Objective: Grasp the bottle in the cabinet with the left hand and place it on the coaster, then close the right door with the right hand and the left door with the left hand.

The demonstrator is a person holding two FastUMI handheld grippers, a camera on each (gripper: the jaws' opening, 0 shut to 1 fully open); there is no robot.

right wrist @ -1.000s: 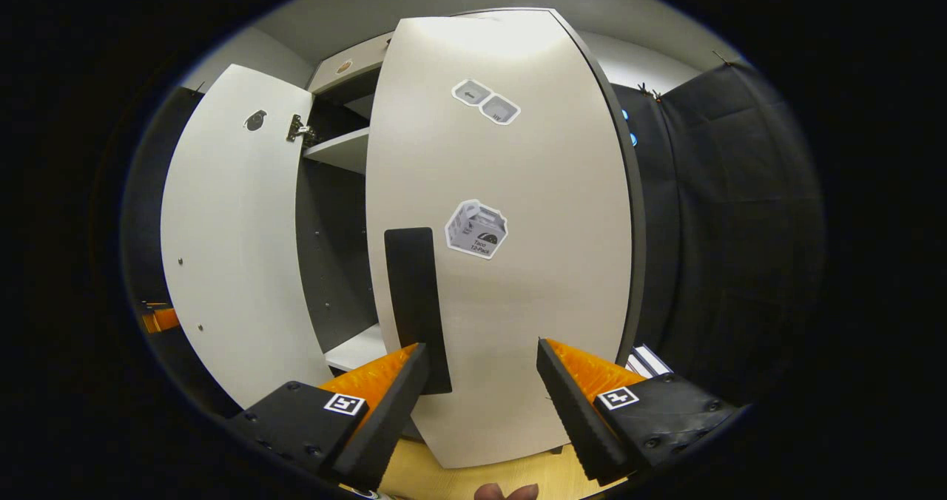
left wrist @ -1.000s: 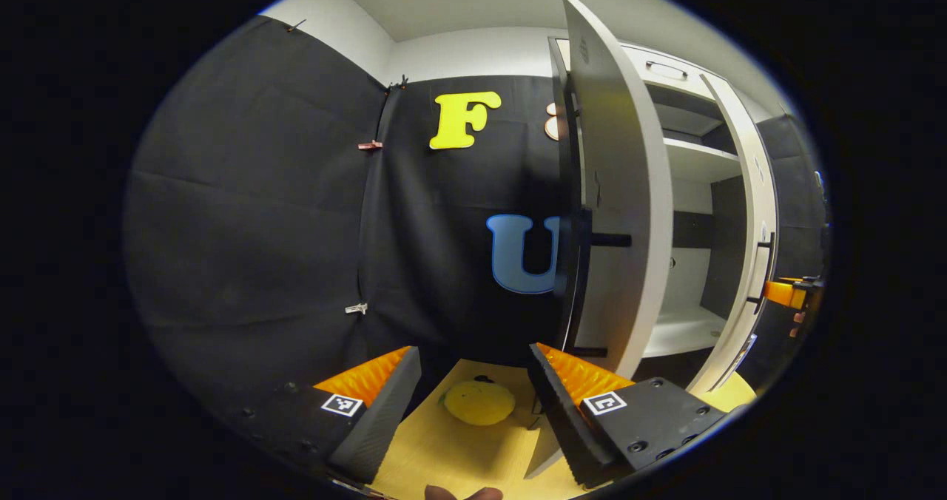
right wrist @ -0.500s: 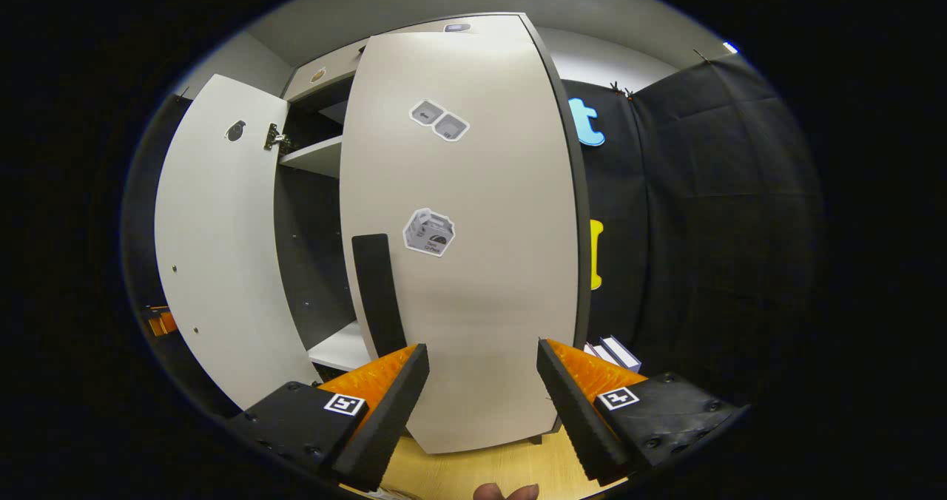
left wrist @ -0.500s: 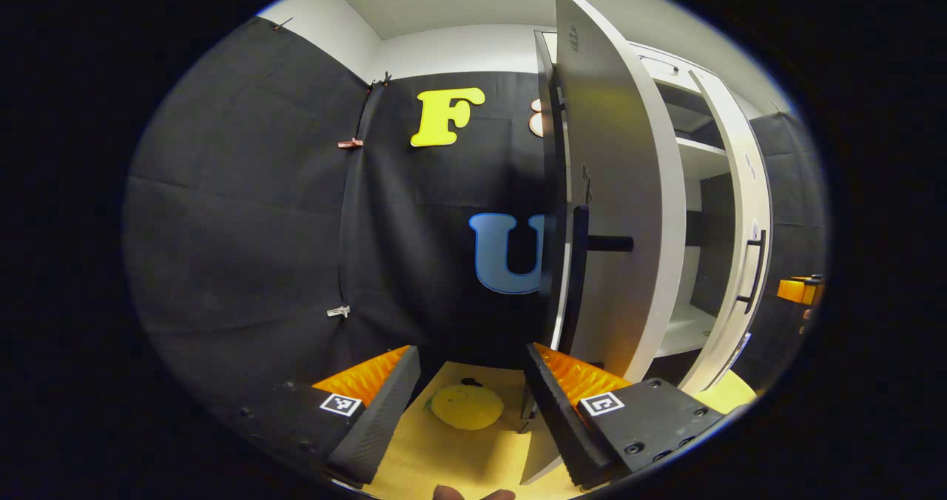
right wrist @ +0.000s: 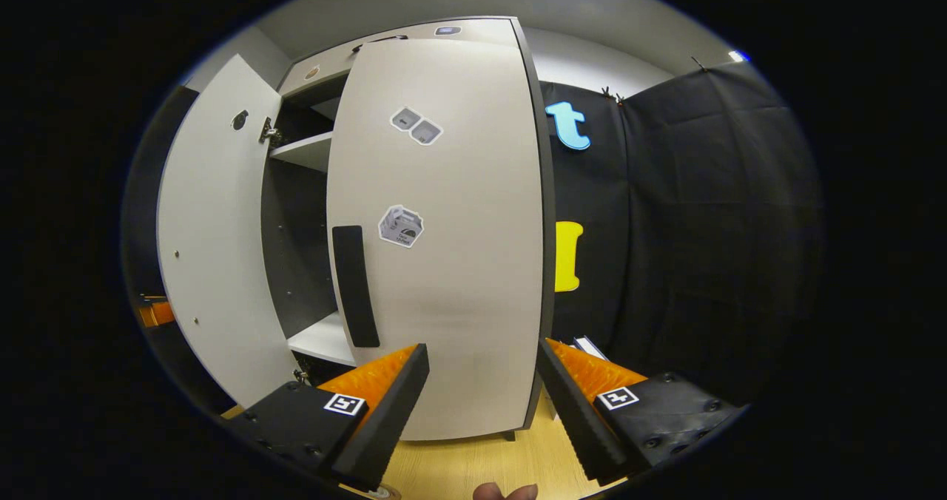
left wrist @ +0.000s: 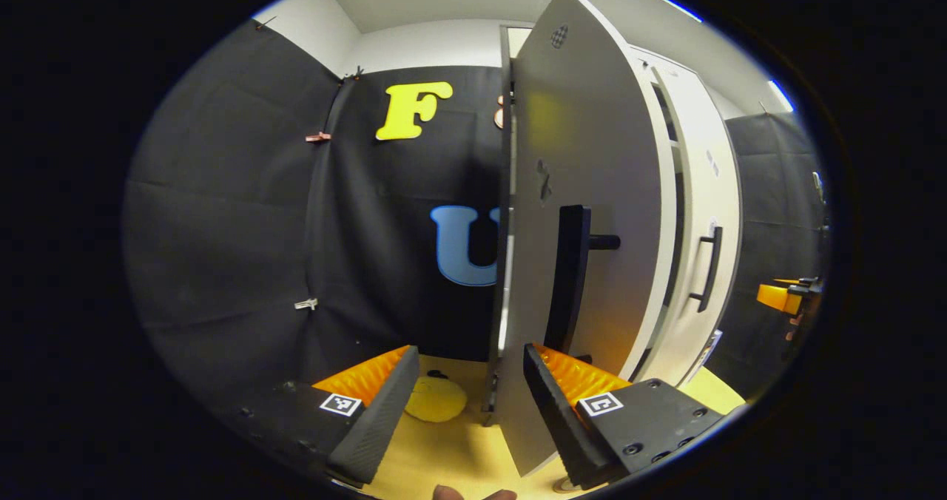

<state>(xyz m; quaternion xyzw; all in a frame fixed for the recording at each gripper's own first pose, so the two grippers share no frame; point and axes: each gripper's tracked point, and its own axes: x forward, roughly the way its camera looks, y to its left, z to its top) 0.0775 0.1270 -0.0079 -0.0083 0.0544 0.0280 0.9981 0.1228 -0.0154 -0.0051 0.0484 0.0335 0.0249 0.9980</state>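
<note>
In the left gripper view my left gripper [left wrist: 470, 404] is open, low over the table. The left cabinet door [left wrist: 592, 152] stands just ahead, its outer face and black handle [left wrist: 571, 278] above the right-hand finger [left wrist: 551, 393]; I cannot tell if they touch. The right door [left wrist: 703, 211] is nearly shut beyond it. In the right gripper view my right gripper [right wrist: 481, 404] is open in front of the right door [right wrist: 459, 263], close to its black handle [right wrist: 355, 285]. The left door [right wrist: 211, 248] hangs open, showing a white shelf [right wrist: 307, 152].
A round yellow thing [left wrist: 435, 399] lies on the wooden table [left wrist: 459, 455] between my left fingers. The other gripper [left wrist: 784, 296] shows at the far right of the left gripper view. White boxes [right wrist: 588, 346] sit beside the cabinet, against the black cloth wall.
The right door has swung further towards the cabinet, narrowing the gap. My left gripper has shifted so the left door's outer face and handle now stand right before it.
</note>
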